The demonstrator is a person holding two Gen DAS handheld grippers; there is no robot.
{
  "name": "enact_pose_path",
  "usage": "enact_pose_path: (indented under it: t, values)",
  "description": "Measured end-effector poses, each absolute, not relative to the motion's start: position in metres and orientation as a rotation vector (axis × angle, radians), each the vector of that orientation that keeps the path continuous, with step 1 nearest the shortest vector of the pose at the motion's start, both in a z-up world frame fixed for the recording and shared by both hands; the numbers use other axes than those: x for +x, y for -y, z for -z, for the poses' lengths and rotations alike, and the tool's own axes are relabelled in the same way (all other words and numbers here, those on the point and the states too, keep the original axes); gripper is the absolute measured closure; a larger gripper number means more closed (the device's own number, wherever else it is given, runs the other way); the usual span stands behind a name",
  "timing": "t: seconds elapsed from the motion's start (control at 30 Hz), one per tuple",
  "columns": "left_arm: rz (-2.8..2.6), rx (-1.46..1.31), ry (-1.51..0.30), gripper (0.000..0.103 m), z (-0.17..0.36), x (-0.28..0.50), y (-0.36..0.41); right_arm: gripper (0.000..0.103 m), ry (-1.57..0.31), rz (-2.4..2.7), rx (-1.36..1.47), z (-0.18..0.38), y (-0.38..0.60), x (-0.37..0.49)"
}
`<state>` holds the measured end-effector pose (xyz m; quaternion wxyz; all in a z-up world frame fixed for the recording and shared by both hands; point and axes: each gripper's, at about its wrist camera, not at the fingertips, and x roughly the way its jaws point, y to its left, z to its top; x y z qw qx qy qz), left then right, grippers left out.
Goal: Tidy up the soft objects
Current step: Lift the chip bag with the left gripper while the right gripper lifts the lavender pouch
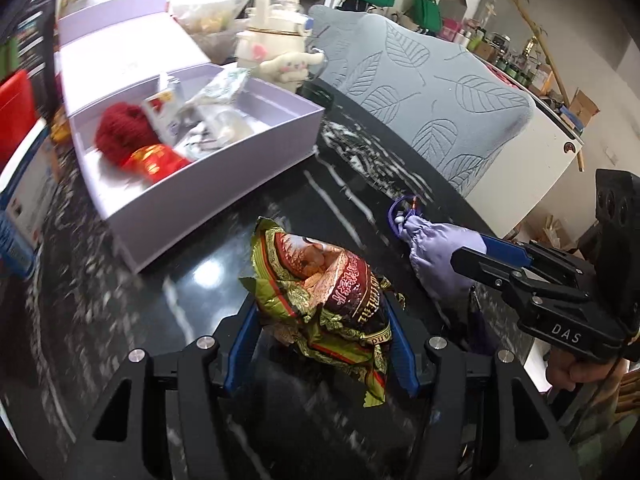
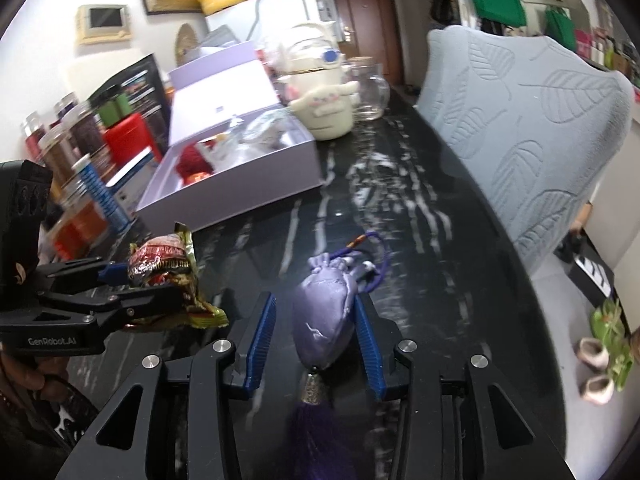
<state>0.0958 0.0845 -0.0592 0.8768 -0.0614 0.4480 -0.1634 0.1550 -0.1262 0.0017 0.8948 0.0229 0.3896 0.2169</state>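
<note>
**A:** Your left gripper [image 1: 320, 340] is angled down over the black marble table [image 1: 224, 280], jaws partly closed on the crinkled foil snack packet [image 1: 324, 296]; both blue pads press its sides and it sits clear of the tabletop in the right wrist view.

**B:** And my right one?

**A:** Your right gripper [image 2: 316, 336] also tilts downward, jaws narrowed around the lilac satin sachet [image 2: 326, 312]. The pads touch its flanks, its purple tassel [image 2: 320, 436] hangs back between the fingers, and its cord loop [image 2: 376, 256] trails forward. Your two grippers are side by side, near each other but apart. A hand [image 1: 576, 368] shows under the right gripper's handle.

**B:** What lies ahead?

**A:** The open lavender box [image 1: 224, 184] stands beyond the packet, to the left. It already holds a dark red knitted piece [image 1: 124, 128], a red and gold pouch [image 1: 156, 160] and some pale wrapped items. Behind it stands a cream plush-covered bottle [image 1: 272, 52], with a glass jar [image 2: 370, 92] just beside it. A grey leaf-embossed chair back [image 1: 432, 104] borders the table's right edge. Jars and cartons [image 2: 76, 160] crowd the left.
</note>
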Motion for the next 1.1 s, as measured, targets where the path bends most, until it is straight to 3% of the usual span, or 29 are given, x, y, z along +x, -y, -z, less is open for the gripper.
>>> enact_pose_path:
  t: [0.27, 0.33, 0.53, 0.97, 1.1]
  values:
    - [0.294, -0.135, -0.943, 0.045, 0.067, 0.075, -0.107, 0.061, -0.813, -0.452, 0.012, 0.006, 0.109, 0.149]
    - [0.296, -0.137, -0.950, 0.045, 0.070, 0.074, -0.108, 0.041, -0.827, -0.437, 0.010, 0.011, 0.109, 0.151]
    - [0.297, -0.135, -0.979, 0.045, 0.078, 0.077, -0.107, 0.016, -0.824, -0.399, -0.011, 0.020, 0.109, 0.152]
    - [0.288, -0.125, -1.002, 0.038, 0.088, 0.087, -0.104, 0.014, -0.839, -0.352, -0.030, 0.038, 0.106, 0.162]
    - [0.301, -0.114, -0.995, 0.028, 0.089, 0.089, -0.101, 0.014, -0.840, -0.352, -0.033, 0.038, 0.105, 0.162]
